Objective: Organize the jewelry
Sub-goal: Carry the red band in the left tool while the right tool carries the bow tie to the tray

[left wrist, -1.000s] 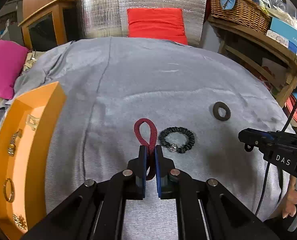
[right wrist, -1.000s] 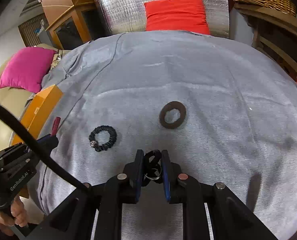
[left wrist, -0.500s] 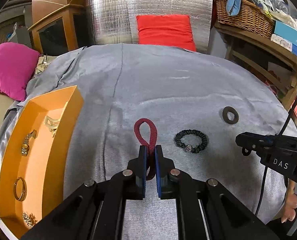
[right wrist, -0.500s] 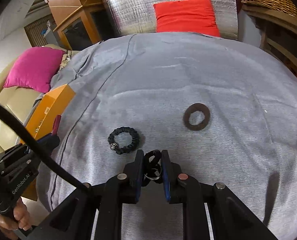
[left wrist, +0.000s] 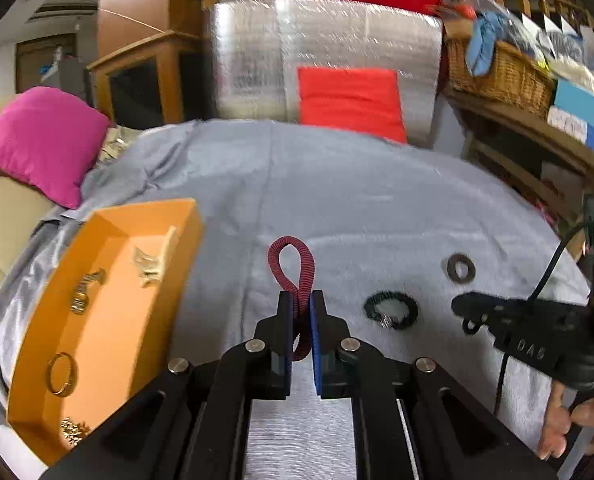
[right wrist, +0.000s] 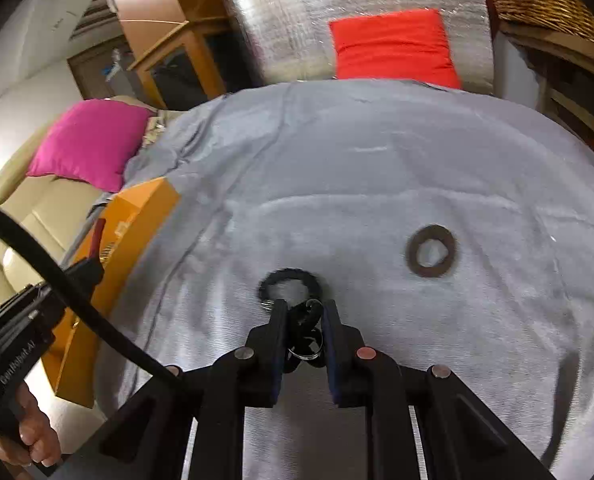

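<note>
**Both jaws loaded, two pieces loose on the cloth**

Left gripper: jaws clenched nearly together on a red-and-black braided loop bracelet. The blue pads pinch its two strands side by side. The loop's rounded end sticks out forward past the tips, clear of the cloth; the other end hangs back between the pads.

Right gripper: jaws a little apart, clamped on a black cord piece with metal rings. A silver ring shows low between the pads. Exact shape of the piece can't be read, it's bunched up between the jaws.

Loose items on the grey cloth:
- black beaded bracelet with a small silver charm, lying flat. In the right wrist view it sits just ahead of the right jaw tips; touching or not, can't tell.
- dark brown flat ring, lying flat, farther out and to the right of the beaded one, apart from it.

Orange tray at the left edge of the cloth, open top. Inside: a gold bangle near the close end, a gold chain heap in the nearest corner, a gold ring-like piece mid-tray, a pale gold clip-like piece at the far end. All apart from each other. The left gripper sits just right of the tray, not over it.

A hand grips the right tool's handle, another the left's.
</note>
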The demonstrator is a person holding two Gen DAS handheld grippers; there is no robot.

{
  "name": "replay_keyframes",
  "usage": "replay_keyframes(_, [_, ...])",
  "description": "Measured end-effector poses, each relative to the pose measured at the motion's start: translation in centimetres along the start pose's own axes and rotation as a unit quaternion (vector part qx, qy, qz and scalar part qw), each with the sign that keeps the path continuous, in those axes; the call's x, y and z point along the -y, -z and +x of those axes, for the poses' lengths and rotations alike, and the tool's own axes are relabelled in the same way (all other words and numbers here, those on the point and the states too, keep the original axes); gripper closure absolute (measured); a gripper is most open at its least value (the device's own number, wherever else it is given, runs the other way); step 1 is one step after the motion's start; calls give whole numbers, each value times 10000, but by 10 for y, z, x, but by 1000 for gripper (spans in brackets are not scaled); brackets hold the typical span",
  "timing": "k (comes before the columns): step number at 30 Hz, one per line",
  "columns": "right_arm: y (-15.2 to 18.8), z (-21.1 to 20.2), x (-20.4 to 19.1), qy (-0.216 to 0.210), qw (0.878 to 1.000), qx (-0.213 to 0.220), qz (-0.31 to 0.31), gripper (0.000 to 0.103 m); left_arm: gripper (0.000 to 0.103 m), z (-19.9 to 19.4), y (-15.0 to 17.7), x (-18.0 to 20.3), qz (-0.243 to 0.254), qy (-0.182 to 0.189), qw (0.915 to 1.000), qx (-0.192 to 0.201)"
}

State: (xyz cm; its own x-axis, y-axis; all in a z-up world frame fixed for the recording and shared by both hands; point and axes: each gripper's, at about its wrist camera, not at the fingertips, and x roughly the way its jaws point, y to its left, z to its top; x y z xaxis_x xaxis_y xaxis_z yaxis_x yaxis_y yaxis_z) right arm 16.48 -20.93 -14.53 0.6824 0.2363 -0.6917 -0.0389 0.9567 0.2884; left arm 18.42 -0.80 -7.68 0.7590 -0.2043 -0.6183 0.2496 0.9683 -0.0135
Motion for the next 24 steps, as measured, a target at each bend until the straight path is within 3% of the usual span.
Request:
replay_keyframes(6, [0, -2, -30, -298, 9993, 151, -145, 84, 95, -23, -1, -28, -277, -549, 9971, 450])
replay_keyframes(11, [-9, 2, -63, -591, 9976, 100, -334, 84, 95, -34, 2, -74, -759, -1247, 9873, 622])
replay_keyframes(16, [-34, 15, -112, -974, 9927, -102, -710, 84, 95, -28, 10, -123, -1245, -1566, 9794, 256])
replay_keyframes(24, [-67, 61, -215, -1626, 9780, -931, -922, 84, 95, -13, 37, -184, -2023, -1522, 9661, -501])
